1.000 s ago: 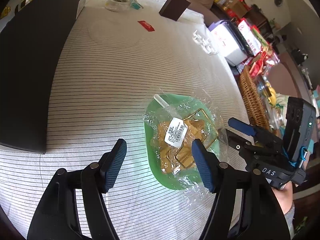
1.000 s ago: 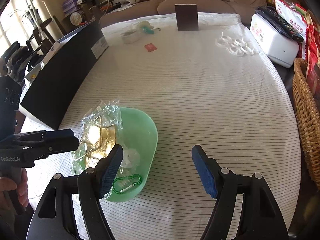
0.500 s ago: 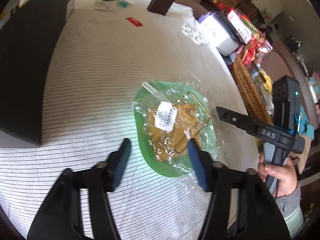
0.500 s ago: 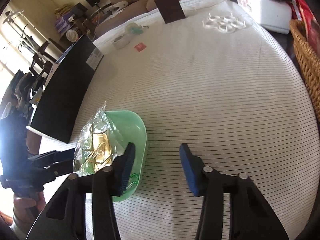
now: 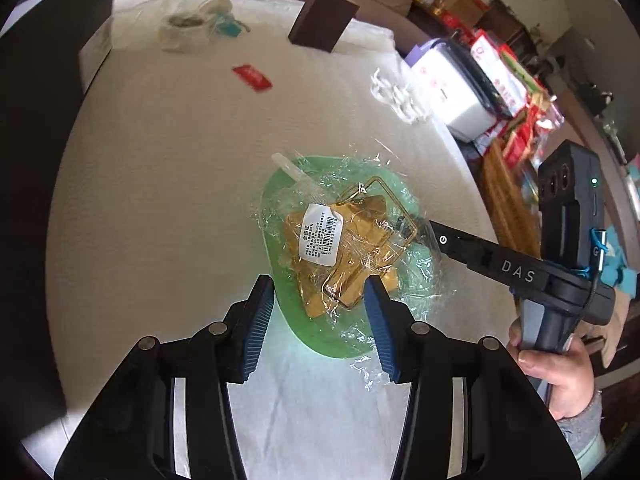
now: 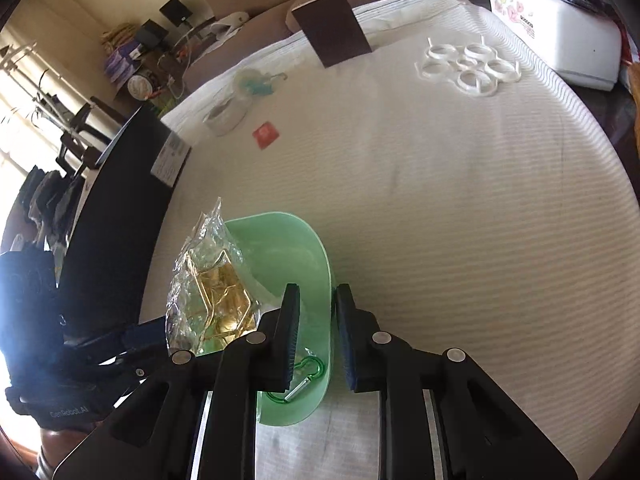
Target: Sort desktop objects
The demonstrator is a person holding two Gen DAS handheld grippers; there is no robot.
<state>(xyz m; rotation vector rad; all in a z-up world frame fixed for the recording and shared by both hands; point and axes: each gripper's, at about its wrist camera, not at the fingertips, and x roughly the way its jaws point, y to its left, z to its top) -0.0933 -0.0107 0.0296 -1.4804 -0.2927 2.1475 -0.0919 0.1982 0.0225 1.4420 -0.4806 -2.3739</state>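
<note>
Nearest to me, the left gripper [image 5: 318,320] hovered low over the near rim of the green bowl [image 5: 294,322], its jaws fairly wide and holding nothing; one blue pad stood outside the rim, the other over the crinkled wrap. The right gripper [image 6: 314,338] had its jaws drawn narrow astride the bowl's [image 6: 316,248] wall, one pad inside and one outside, though I could not tell whether they actually pinched it. In the left wrist view that same right gripper [image 5: 436,236] reached in from the side, its dark tip at the bowl's edge.

Inside the bowl lay a clear plastic packet of gold clips [image 5: 344,248] with a white barcode label on top, the plastic spilling over the rim. From the right wrist view the packet [image 6: 208,292] stood up against the bowl's far-left side, and a green carabiner [image 6: 302,378] lay on the bowl's floor just below the right gripper's inner pad.

The bowl sat on the white striped surface [image 6: 460,208]. Farther off, well apart from it, were a small red card [image 6: 266,134], a roll of tape [image 6: 224,114], a cluster of white rings [image 6: 470,66] and an upright brown box [image 6: 332,34]. A long black box [image 6: 116,208] ran along the left edge, and a white appliance [image 6: 560,36] stood at the far right.
</note>
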